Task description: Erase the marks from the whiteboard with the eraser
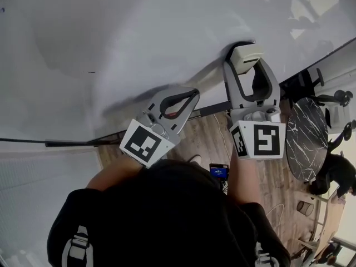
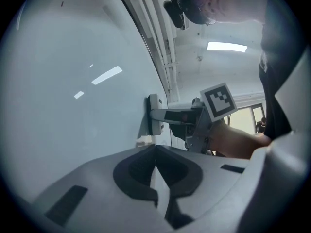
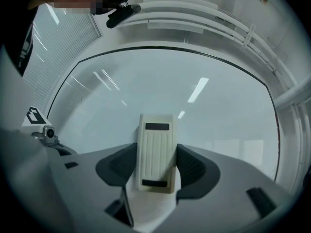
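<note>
**A:** What can we read, starting at the left of the head view?

**B:** Very little. We see one short dark mark (image 1: pixel 92 72) on the whiteboard (image 1: pixel 139 32), which fills the top of the frame. Next comes the left gripper (image 1: pixel 194 93), close to the board's lower edge. Its marker cube (image 1: pixel 146 143) shows a black-and-white square pattern, not letters.

**A:** How do its jaws stand?

**B:** In the left gripper view we see them brought together, the dark pads meeting at the tips and holding nothing.

**A:** And the right-hand side?

**B:** The right gripper (image 1: pixel 247 67) carries a second cube (image 1: pixel 261 139) with another square pattern. Its jaws are held narrowly apart, clamped on the eraser (image 1: pixel 246 56). In the right gripper view we see the cream, ribbed back of the eraser between the pads, with a dark bar at each end. In the left gripper view its face lies flat against the whiteboard.

**A:** So where is the eraser on the board?

**B:** Low down, near the bottom edge and well to the right of the dark mark.

**A:** Any containers?

**B:** Farther right, a round marble-topped table (image 1: pixel 306 138) stands on the wooden floor (image 1: pixel 206 132). Below it in the frame is a small cup-like cylinder (image 1: pixel 304 207). We cannot tell what it holds.
</note>
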A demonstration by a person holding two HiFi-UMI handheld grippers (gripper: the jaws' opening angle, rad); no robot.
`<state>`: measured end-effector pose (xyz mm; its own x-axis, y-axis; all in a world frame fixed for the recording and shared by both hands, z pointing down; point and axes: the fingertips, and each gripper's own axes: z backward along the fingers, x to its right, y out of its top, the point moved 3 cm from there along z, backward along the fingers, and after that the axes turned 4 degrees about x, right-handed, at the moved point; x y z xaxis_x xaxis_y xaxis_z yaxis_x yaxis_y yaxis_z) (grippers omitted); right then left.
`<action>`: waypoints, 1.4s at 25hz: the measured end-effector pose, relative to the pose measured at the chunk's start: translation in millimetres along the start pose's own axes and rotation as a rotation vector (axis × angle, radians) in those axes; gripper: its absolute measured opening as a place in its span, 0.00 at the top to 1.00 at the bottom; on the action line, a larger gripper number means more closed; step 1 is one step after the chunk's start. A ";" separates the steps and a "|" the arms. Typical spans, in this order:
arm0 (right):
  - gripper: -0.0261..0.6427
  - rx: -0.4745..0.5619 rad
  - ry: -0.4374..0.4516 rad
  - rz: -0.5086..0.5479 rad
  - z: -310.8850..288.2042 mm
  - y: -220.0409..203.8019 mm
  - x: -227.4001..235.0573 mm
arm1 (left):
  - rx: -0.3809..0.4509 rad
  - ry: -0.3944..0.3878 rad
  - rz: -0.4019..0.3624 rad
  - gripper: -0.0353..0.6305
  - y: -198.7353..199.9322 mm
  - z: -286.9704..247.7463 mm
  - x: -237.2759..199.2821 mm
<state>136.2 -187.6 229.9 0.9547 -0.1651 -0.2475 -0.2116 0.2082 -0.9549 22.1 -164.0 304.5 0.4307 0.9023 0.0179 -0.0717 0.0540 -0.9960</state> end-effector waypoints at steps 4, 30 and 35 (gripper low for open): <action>0.59 0.007 -0.001 -0.017 3.1 -7.3 15.5 | -0.005 0.018 -0.008 0.94 0.3 -7.8 6.9; 0.59 -0.031 -0.086 -0.086 23.9 -58.1 136.2 | -0.038 0.124 -0.034 0.94 2.5 -47.0 35.5; 0.59 -0.047 -0.082 -0.086 26.5 -58.8 130.9 | -0.035 0.155 -0.045 0.94 2.0 -33.3 28.2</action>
<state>279.1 -195.9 257.9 0.9833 -0.1003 -0.1521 -0.1360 0.1509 -0.9791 64.1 -152.6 300.1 0.5663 0.8226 0.0517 -0.0192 0.0759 -0.9969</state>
